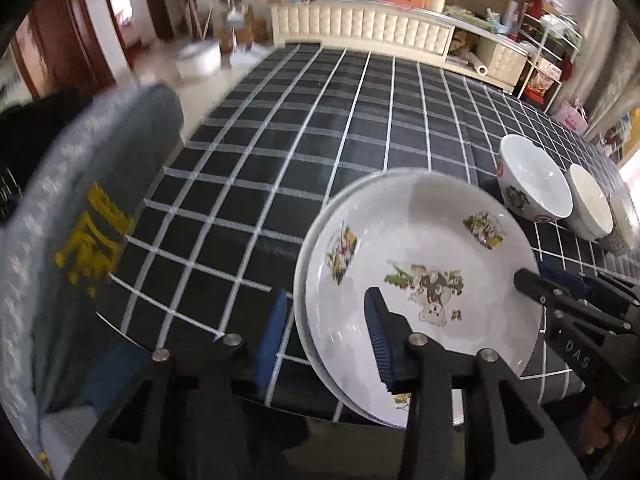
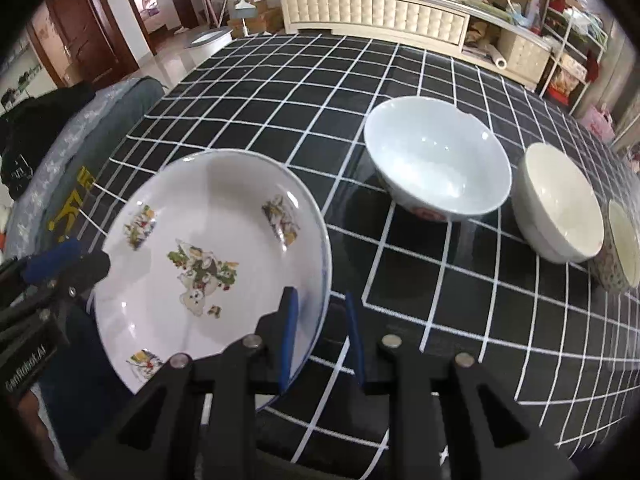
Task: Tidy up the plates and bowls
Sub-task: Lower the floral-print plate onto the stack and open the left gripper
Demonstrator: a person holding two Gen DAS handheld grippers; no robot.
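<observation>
A white plate (image 1: pixel 420 248) with cartoon prints lies on top of a second plate (image 1: pixel 301 292), whose rim shows at the left. My left gripper (image 1: pixel 326 300) is open. Its jaws straddle the top plate's left rim without pressing on it. From the right, my right gripper (image 2: pixel 320 294) is shut on the top plate (image 2: pixel 208 240), one pad inside the right rim and one outside; it also shows at the plate's right rim as the right gripper (image 1: pixel 540 276). Three bowls stand to the right: a white printed bowl (image 2: pixel 438 160), a cream bowl (image 2: pixel 560 204) and a patterned bowl (image 2: pixel 624 240).
The black checked tablecloth (image 1: pixel 320 120) covers the table, and the plates sit close to its near edge. A grey padded chair back (image 1: pixel 80 240) with yellow characters stands at the left. A cream cabinet (image 2: pixel 376 12) piled with clutter runs along the far wall.
</observation>
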